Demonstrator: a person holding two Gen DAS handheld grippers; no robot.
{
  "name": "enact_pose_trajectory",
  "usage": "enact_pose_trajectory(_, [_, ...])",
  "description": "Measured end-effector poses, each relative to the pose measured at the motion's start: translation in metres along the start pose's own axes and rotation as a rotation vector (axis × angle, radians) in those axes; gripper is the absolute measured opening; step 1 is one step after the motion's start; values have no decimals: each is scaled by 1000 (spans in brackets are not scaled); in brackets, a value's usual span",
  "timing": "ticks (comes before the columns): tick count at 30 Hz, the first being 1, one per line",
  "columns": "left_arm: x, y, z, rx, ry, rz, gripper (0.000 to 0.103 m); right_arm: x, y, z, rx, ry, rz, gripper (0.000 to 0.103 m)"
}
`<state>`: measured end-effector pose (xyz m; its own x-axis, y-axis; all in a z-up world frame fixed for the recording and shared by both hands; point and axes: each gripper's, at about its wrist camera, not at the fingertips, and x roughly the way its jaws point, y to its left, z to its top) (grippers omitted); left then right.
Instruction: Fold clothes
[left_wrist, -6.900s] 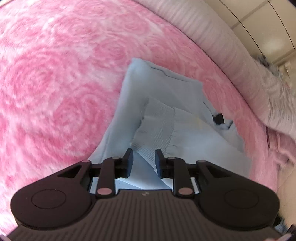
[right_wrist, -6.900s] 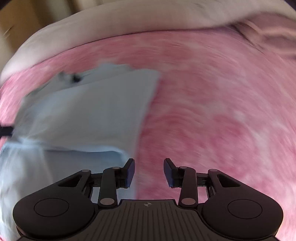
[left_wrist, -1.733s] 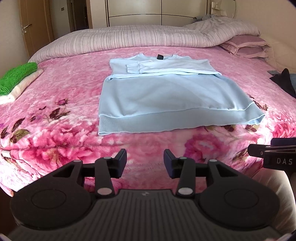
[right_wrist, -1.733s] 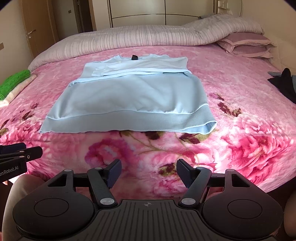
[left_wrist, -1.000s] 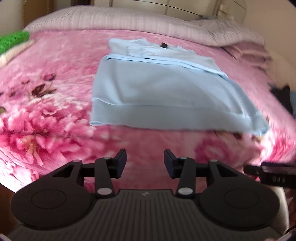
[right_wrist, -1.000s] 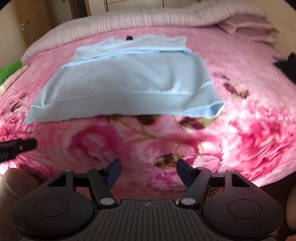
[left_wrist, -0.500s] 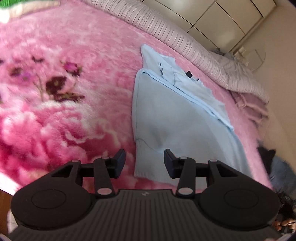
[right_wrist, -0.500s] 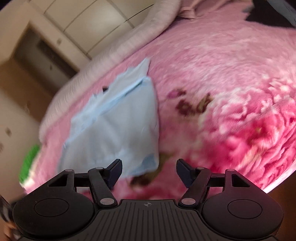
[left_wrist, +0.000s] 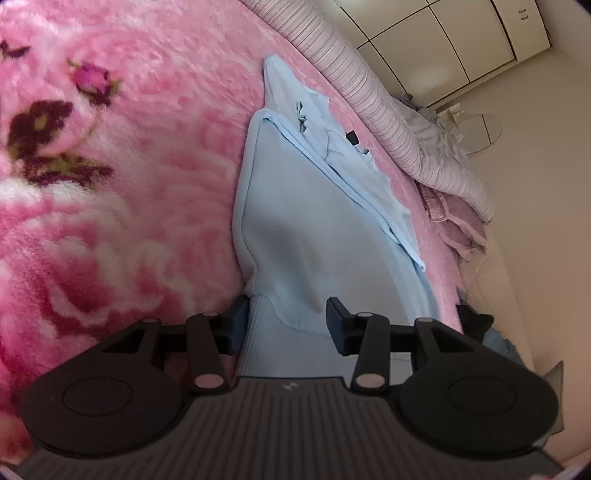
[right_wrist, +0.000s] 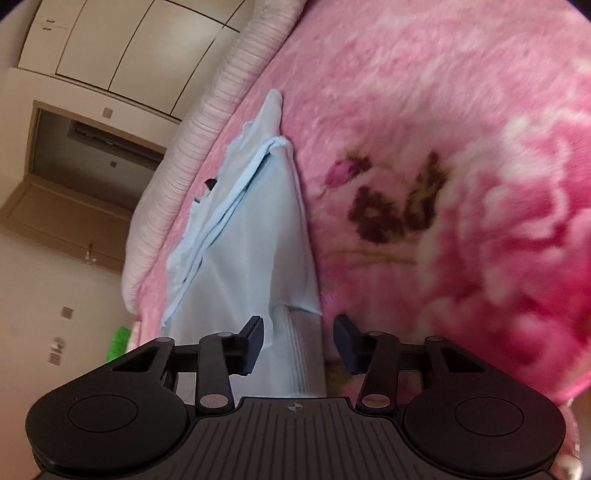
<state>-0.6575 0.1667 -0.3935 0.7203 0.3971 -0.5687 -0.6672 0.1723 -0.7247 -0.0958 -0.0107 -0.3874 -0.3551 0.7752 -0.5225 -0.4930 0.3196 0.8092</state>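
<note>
A light blue sweater (left_wrist: 314, 236) lies flat on the pink floral blanket (left_wrist: 110, 155), sleeves folded across its upper part. My left gripper (left_wrist: 284, 321) is open, and the left corner of the ribbed hem (left_wrist: 273, 343) lies between its jaws. In the right wrist view the sweater (right_wrist: 255, 258) runs away from me. My right gripper (right_wrist: 297, 341) is open, and the right corner of the ribbed hem (right_wrist: 299, 350) lies between its jaws. A small black neck label (left_wrist: 352, 137) shows at the collar.
A striped pink duvet roll (left_wrist: 373, 107) and pillows (left_wrist: 454, 221) lie at the bed's far end. Dark clothes (left_wrist: 474, 321) lie at the bed's right side. A green item (right_wrist: 117, 341) shows at the left, and wardrobe doors (right_wrist: 122, 48) and a doorway stand behind.
Both grippers have dropped low and moved in onto the hem corners of the sweater, one at each side. Both stay open.
</note>
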Motion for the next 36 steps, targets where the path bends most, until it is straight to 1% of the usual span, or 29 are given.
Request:
enact_pose_trajectory(2, [3,3,3,-15,2,-16,38,5,2,3,-3,9,9,45])
enact_pose_trajectory(5, [7,5,8,-32,7,-8,31,10,4,4,-13,18,9,43])
enact_pose_trajectory(8, [6,9,12,-48,25,-20,28,8,2,5,7,28,20,43])
enact_pose_trajectory(12, [11,8,11,14,47,-40,26,9,0,5,4,46,28,41])
enact_pose_trajectory(14, [11,11,11,12,50,-47,23,9,-1,5,0,56,30,40])
enact_pose_trajectory(15, [10,12,11,13,49,-45,18,10,-2,5,-2,61,31,40])
enact_pose_trajectory(16, [10,13,10,14,48,-43,13,10,-2,4,-4,66,32,37])
enact_pose_trajectory(17, [9,14,10,14,46,-43,9,11,-3,4,-6,71,33,31])
enact_pose_trajectory(18, [8,17,8,9,39,-51,9,11,-3,4,-8,76,34,28])
enact_pose_trajectory(20, [7,21,5,0,25,-65,9,12,-5,4,-6,80,36,18])
enact_pose_trajectory(23, [9,15,5,9,12,-52,7,13,-7,3,11,71,26,14])
enact_pose_trajectory(28, [-8,11,2,37,-13,-59,6,6,13,-1,-52,52,-26,10])
enact_pose_trajectory(32, [-29,11,-9,55,-36,-73,6,-10,23,-9,-74,34,-5,8])
enact_pose_trajectory(36, [-49,14,-28,29,-55,-96,6,-24,31,-23,-98,34,-10,8])
